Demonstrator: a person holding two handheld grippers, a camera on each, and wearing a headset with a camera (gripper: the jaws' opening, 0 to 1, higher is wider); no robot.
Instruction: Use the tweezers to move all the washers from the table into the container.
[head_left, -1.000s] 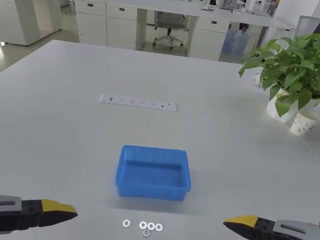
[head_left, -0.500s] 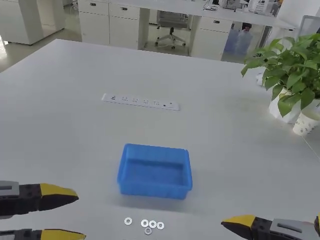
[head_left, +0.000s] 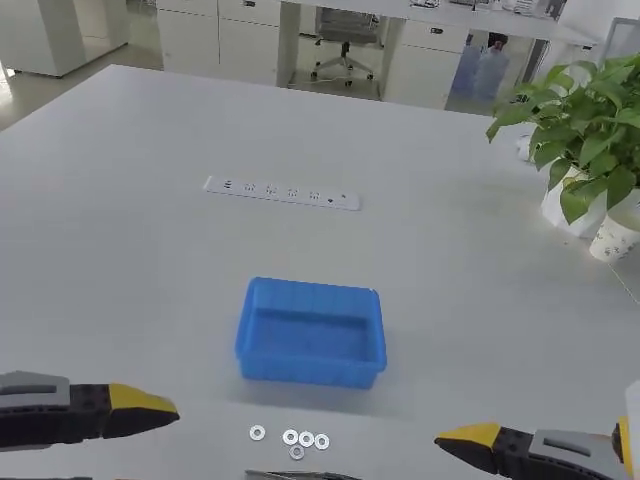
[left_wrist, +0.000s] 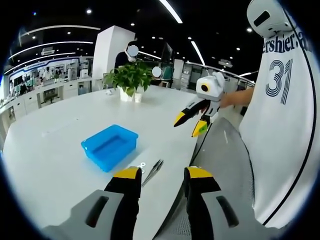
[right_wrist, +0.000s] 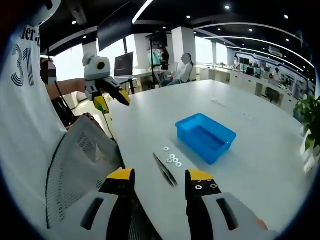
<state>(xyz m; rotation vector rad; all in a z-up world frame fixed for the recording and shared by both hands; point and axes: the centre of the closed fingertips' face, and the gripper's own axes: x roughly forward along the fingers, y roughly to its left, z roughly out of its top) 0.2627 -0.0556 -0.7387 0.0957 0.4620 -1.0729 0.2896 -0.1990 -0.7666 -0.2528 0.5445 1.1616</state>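
Plainly, left gripper (left_wrist: 162, 172) and right gripper (right_wrist: 160, 175) fingers (left_wrist: 127, 175) gape wide; tweezers (right_wrist: 166, 172) lie ahead, apart.

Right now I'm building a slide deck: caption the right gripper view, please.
Open right gripper faces tweezers, washers and an empty blue container on the white table.

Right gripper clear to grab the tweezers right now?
Probably yes. The right gripper is open, and the tweezers lie flat on bare table just ahead of its jaws. The washers sit beside them, apart, and the left gripper is well off to the side.
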